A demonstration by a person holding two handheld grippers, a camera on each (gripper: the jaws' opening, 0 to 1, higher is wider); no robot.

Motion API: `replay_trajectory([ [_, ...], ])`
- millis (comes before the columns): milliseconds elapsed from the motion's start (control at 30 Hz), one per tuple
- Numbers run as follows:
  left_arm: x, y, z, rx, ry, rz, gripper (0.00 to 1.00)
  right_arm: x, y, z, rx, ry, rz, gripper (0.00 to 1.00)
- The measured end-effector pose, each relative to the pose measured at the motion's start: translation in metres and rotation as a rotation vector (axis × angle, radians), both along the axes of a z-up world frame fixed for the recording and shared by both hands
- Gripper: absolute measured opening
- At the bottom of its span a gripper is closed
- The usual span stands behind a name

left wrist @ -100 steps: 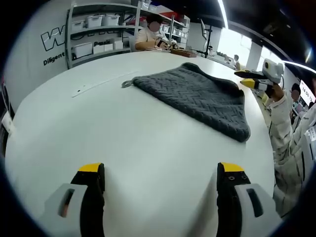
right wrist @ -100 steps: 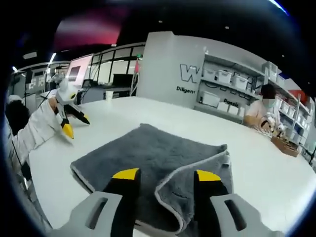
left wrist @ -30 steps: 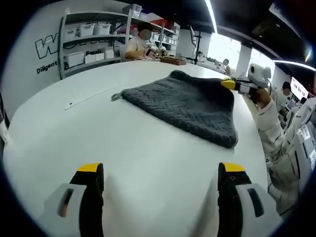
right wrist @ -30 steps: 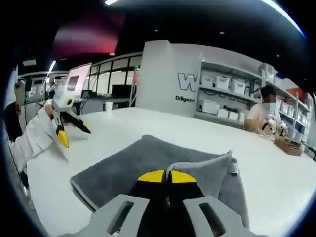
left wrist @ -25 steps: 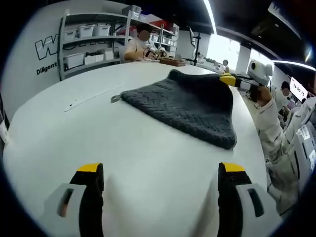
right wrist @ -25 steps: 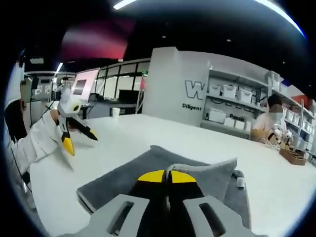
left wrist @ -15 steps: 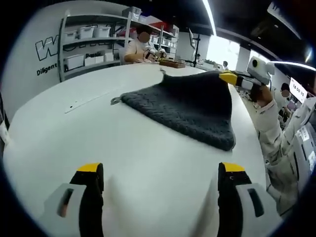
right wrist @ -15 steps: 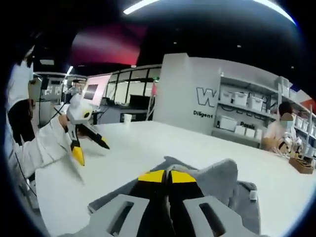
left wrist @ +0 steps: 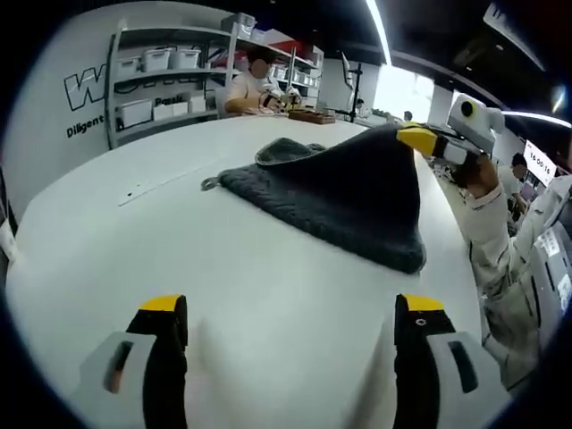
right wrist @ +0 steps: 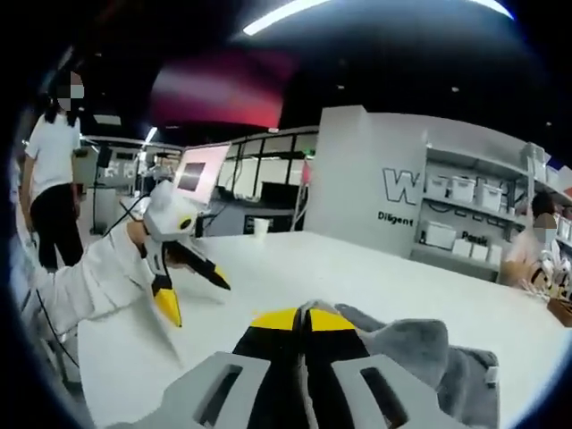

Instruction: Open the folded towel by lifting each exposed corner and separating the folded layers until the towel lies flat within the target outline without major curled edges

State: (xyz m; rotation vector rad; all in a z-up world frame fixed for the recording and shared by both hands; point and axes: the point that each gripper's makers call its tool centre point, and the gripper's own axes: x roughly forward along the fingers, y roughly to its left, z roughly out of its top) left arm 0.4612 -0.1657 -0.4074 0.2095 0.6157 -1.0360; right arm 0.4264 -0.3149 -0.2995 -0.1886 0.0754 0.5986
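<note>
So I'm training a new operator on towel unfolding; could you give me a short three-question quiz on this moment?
1. True or false: the right tool is shut on the towel.
2. The left tool is: A) open, above bare table; B) gripping the towel; C) holding a cup.
3. Fill in: the towel's gripped corner is ___ off the table.

Key: 1 true; 2 A; 3 lifted.

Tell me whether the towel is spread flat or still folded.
Still folded. The right gripper is shut on a towel corner, lifted off the table, layers only partly separated.
</note>
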Motion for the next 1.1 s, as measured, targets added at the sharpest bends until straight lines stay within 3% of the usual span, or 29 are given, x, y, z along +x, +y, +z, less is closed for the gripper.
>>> replay_trajectory([
  [233, 0.000, 0.000, 0.001, -0.008, 0.000, 0.000, 0.95, 0.002, 0.025, -0.002, -0.008, 0.007, 0.062, 0.00],
  [367, 0.000, 0.000, 0.002, -0.015, 0.000, -0.001, 0.95, 0.002, 0.042, -0.012, -0.027, 0.030, 0.106, 0.00],
  [900, 0.000, 0.000, 0.003, -0.024, 0.006, 0.001, 0.95, -0.008, 0.073, -0.093, -0.163, 0.237, 0.223, 0.00],
  [1100, 0.000, -0.001, 0.003, -0.027, 0.008, 0.002, 0.95, -0.011, 0.074, -0.109, -0.217, 0.278, 0.231, 0.00],
])
